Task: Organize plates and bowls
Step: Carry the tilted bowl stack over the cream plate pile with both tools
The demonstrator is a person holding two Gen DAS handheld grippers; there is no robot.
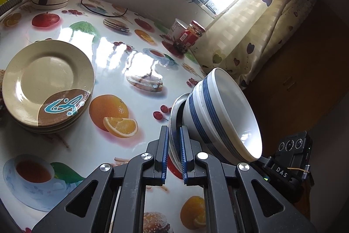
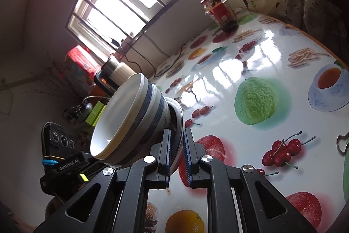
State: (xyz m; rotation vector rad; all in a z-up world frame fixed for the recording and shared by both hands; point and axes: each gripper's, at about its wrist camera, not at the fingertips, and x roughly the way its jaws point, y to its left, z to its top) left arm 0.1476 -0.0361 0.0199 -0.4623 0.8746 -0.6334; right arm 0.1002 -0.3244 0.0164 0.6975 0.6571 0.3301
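Left hand-held gripper [image 1: 174,145] and right hand-held gripper [image 2: 176,145] each clamp the plate [image 1: 174,121] rim; striped bowls [image 1: 220,117] lie between; plate stack [image 1: 49,82] lies left.

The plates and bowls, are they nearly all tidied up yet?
Partly. Done: the beige round plates sit in a neat stack on the fruit-print table. In hand: the left gripper and right gripper both pinch the rim of a grey plate carrying nested white bowls with blue stripes, tilted sideways above the table. Left: setting that pile down.
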